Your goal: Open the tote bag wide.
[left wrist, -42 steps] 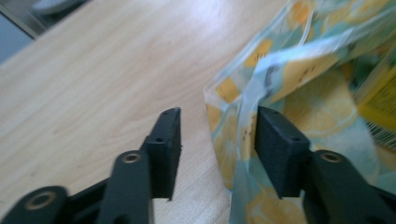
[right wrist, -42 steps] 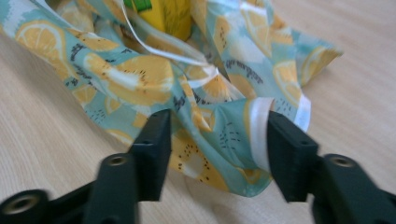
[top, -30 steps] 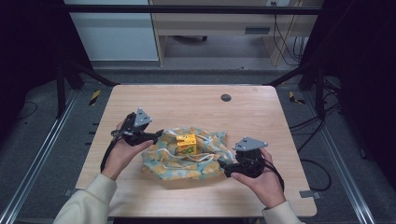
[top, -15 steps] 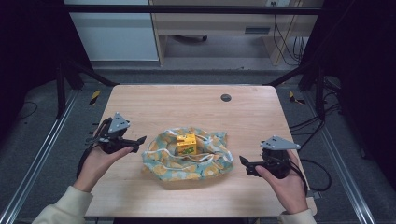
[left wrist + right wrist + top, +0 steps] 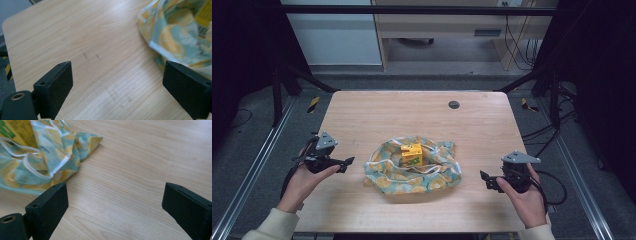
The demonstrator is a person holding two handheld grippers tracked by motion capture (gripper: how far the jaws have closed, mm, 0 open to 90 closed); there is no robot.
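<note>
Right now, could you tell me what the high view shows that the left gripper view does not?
High view alone: the whole yellow box sitting on the lemon-print cloth, a dark round disc at the table's far edge, and both hands with the left claw and right claw apart from the cloth. Left gripper view alone: faint dark scuffs on the wood, between wide-open jaws. Both: cloth and wooden table.

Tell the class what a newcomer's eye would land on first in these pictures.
First, the lemon-print cloth crumpled at the middle of the wooden table, with a yellow box sitting on it. Next, the two black grippers either side of it, the left gripper and right gripper, both open and apart from the cloth.
</note>
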